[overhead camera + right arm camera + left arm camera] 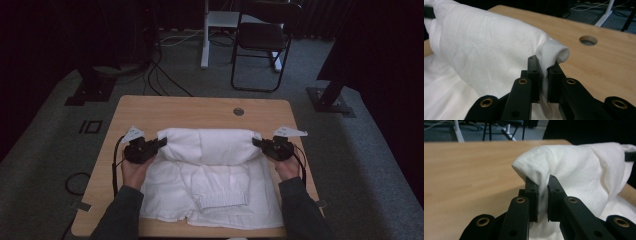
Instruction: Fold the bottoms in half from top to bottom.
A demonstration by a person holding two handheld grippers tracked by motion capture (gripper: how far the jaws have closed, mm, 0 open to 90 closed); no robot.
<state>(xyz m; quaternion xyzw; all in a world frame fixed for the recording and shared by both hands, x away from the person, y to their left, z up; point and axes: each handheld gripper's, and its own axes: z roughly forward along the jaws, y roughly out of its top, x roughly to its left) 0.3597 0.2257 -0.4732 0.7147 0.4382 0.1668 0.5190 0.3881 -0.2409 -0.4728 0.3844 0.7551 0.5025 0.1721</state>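
Best done with both corners level and the fold drawn evenly. Lay on the light wooden desk (pixel 150 107), round cable hole (pixel 238 111) beyond: white cotton garment (pixel 210 175), far edge lifted. Clamped on its corners: left tool (pixel 159 142), right tool (pixel 256 142). Behind, grey carpet (pixel 350 150) and black folding chair (pixel 262 35).

Bare wood runs along the far half of the light wooden bench (pixel 200 107), broken by a small round cable hole (pixel 238 111) near its far right; a claw can pass there freely. The middle and near part are covered by the white fabric garment (pixel 210 175), its far edge raised into a hump. Narrow bare strips remain along the left and right edges.
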